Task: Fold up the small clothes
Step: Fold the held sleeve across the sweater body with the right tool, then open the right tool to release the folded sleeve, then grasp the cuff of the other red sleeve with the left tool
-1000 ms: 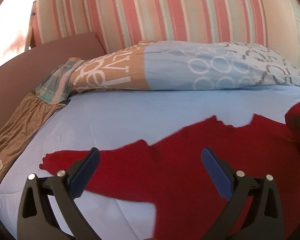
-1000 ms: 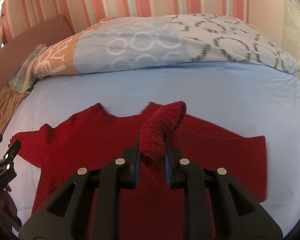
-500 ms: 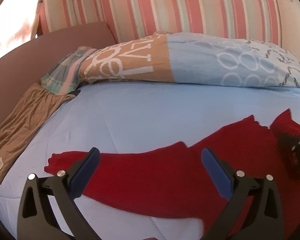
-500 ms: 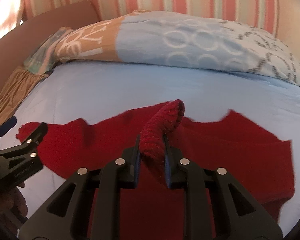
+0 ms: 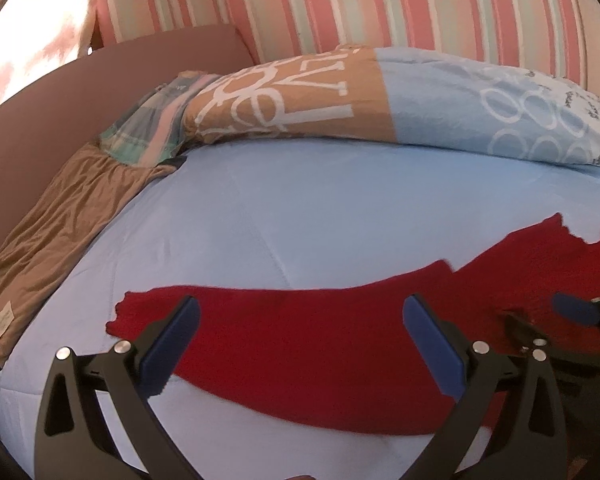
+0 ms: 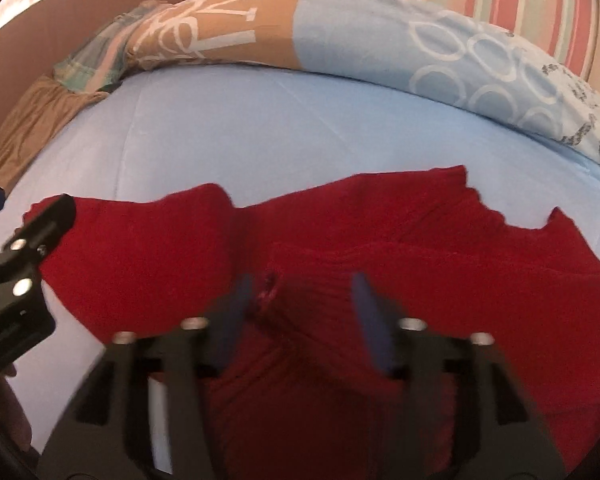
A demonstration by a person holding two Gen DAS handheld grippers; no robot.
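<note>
On the bed (image 5: 260, 208): red sweater (image 5: 300, 344), spread flat.
Left tool (image 5: 300, 340): jaws wide apart, empty, over sleeve.
Right tool (image 6: 300, 304): jaws just opened, sleeve released between them.

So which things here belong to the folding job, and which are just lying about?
Part of the job:
- red sweater, spread on the blue bedcover
- right tool, jaws just opened, sleeve released
- left tool, open over the other sleeve

Just lying about:
- patterned pillow
- brown cloth
- plaid cloth
</note>
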